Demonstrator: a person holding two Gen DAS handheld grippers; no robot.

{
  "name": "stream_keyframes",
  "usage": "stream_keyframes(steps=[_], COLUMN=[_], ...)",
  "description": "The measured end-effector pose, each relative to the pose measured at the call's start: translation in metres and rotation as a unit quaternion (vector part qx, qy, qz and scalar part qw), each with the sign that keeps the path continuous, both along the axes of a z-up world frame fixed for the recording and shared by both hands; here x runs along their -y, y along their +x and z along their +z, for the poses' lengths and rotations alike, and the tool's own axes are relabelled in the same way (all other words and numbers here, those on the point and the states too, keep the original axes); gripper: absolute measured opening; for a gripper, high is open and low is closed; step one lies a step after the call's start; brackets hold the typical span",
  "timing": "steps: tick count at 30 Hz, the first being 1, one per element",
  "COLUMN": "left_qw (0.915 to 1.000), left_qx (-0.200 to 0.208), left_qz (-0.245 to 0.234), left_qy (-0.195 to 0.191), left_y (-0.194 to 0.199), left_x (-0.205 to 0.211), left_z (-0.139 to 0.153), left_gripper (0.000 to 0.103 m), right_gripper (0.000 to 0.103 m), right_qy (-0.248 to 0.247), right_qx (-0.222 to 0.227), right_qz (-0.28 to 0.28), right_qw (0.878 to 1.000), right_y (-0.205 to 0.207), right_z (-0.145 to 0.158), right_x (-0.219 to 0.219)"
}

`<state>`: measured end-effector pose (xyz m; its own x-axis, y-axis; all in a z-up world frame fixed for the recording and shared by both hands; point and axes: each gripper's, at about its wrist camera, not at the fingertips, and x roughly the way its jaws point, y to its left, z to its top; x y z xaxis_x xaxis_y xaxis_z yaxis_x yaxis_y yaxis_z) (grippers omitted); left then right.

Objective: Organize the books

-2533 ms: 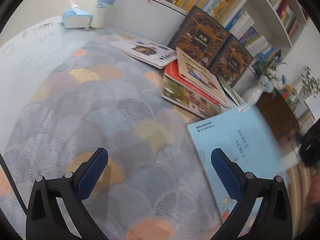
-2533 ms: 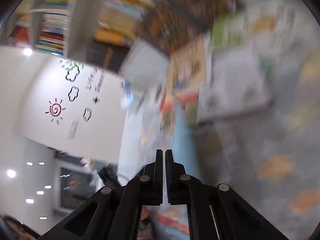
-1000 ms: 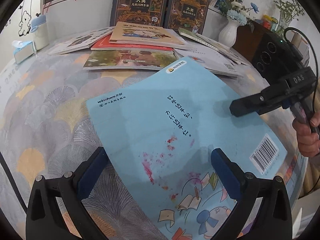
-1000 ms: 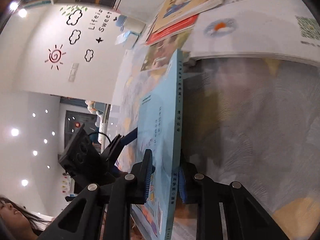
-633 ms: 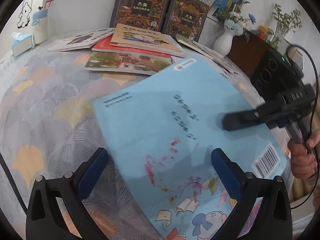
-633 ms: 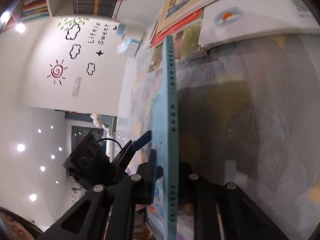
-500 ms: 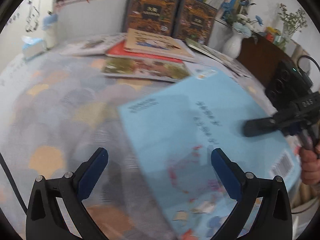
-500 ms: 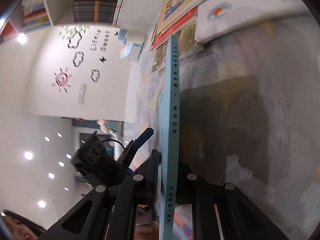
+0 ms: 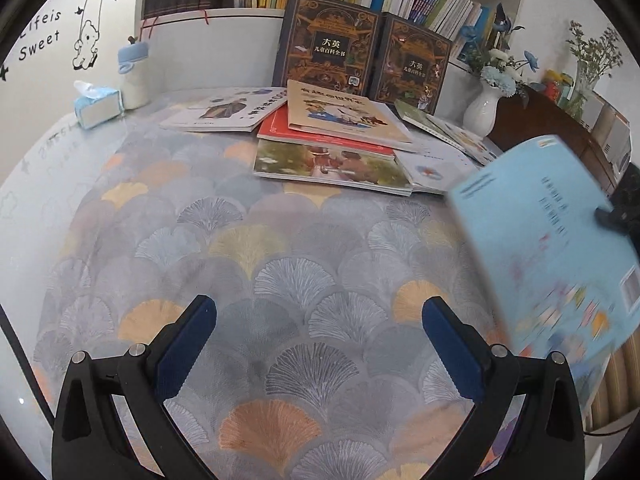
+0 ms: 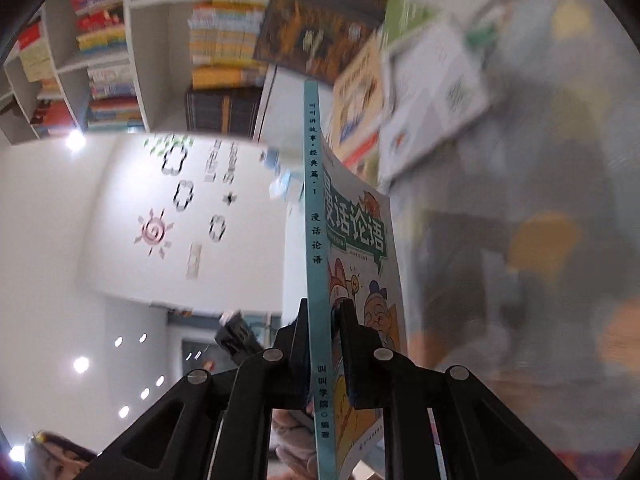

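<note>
Clamping the blue book (image 10: 320, 248) by its spine, right gripper (image 10: 324, 344); left gripper (image 9: 316, 344) wide, empty over bare tablecloth (image 9: 280, 248).

The near and middle stretch of the fan-patterned cloth surface (image 9: 280, 264) lies bare. Toward its far edge, flat picture books (image 9: 332, 140) overlap; a white vase (image 9: 482, 110) blocks the far right corner.

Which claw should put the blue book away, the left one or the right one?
The right claw: it is already shut on the blue book. The left claw is open and holds nothing.
</note>
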<state>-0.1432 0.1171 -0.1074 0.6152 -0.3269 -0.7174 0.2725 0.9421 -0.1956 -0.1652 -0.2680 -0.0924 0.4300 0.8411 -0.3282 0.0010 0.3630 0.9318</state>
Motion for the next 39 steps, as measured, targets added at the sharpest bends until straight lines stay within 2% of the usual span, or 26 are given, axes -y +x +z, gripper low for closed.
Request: stream_keyframes(steps=[2,4,6,8,10,11,14,16,18,20,21,22,23,25,27,28,29,31,32,34,37,39], left_qw=[1.0000,1.0000,0.9999,0.9998,0.9997,0.9996,0.9995,0.9991,0.9984,0.9973,0.9968,0.9969,0.9973,0.9972,0.9948,0.9930,0.9925,0.9928,0.9934,0.9949,0.9950,0.9945], left_qx=[-0.003,-0.005,-0.010,-0.013,-0.014,-0.014,-0.009,-0.007,-0.008,-0.006,-0.005,-0.006,-0.009,-0.031,-0.071,-0.096,-0.099,-0.078,-0.073,-0.068,-0.077,-0.088], left_qz=[0.001,0.003,0.007,0.013,0.019,0.022,0.029,0.041,0.056,0.073,0.079,0.078,0.073,0.068,0.072,0.068,0.072,0.072,0.065,0.049,0.031,0.021], left_qy=[-0.002,-0.005,-0.007,-0.003,0.005,0.008,0.008,0.010,0.007,0.010,0.013,0.011,0.007,0.001,-0.004,-0.007,0.007,0.054,0.061,0.056,0.055,0.053], left_y=[0.001,0.001,-0.001,-0.004,-0.008,-0.012,-0.019,-0.022,-0.025,-0.027,-0.026,-0.026,-0.025,-0.019,-0.010,-0.006,-0.005,-0.009,-0.010,-0.012,-0.013,-0.018], left_x=[-0.001,-0.003,-0.008,-0.012,-0.017,-0.020,-0.032,-0.042,-0.054,-0.059,-0.060,-0.057,-0.053,-0.044,-0.031,-0.022,-0.015,0.003,0.010,0.023,0.031,0.028], left_z=[-0.001,-0.001,-0.002,-0.002,-0.001,0.001,0.005,0.006,0.006,0.006,0.006,0.004,0.003,-0.005,-0.019,-0.029,-0.032,-0.034,-0.035,-0.035,-0.033,-0.033], left_gripper=[0.102,0.102,0.102,0.102,0.102,0.102,0.102,0.102,0.102,0.102,0.102,0.102,0.102,0.102,0.102,0.102,0.102,0.103,0.103,0.103,0.103,0.103], right_gripper=[0.013,0.014,0.015,0.017,0.019,0.020,0.039,0.041,0.041,0.043,0.050,0.059,0.061,0.061,0.061,0.061,0.062,0.066,0.067,0.074,0.081,0.081], right_qy=[-0.054,-0.137,-0.230,-0.281,-0.281,-0.261,-0.157,-0.095,-0.085,-0.119,-0.163,-0.222,-0.261,-0.357,-0.389,-0.390,-0.385,-0.385,-0.388,-0.395,-0.383,-0.340], right_qx=[0.018,0.029,0.035,0.060,0.065,0.057,-0.005,-0.041,-0.052,-0.038,-0.026,-0.013,-0.005,0.009,0.010,0.006,0.002,0.036,0.045,0.066,0.070,0.055], right_qz=[-0.021,-0.026,-0.007,0.014,0.042,0.059,0.119,0.147,0.159,0.161,0.161,0.158,0.157,0.155,0.160,0.162,0.164,0.148,0.153,0.163,0.189,0.224], right_qw=[0.998,0.990,0.973,0.958,0.957,0.962,0.980,0.984,0.982,0.979,0.973,0.962,0.952,0.921,0.907,0.906,0.908,0.910,0.908,0.901,0.902,0.912], right_y=[-0.003,0.002,0.011,0.021,0.026,0.028,0.046,0.049,0.050,0.049,0.050,0.048,0.050,0.041,0.039,0.040,0.039,0.028,0.022,0.011,-0.006,-0.020], right_z=[0.024,0.046,0.057,0.063,0.059,0.051,0.017,-0.003,-0.012,-0.010,-0.011,-0.010,-0.009,-0.020,-0.036,-0.044,-0.052,-0.052,-0.053,-0.052,-0.050,-0.046], right_x=[0.008,0.004,-0.023,-0.057,-0.076,-0.088,-0.125,-0.141,-0.149,-0.147,-0.144,-0.140,-0.141,-0.135,-0.128,-0.124,-0.124,-0.124,-0.127,-0.139,-0.150,-0.153])
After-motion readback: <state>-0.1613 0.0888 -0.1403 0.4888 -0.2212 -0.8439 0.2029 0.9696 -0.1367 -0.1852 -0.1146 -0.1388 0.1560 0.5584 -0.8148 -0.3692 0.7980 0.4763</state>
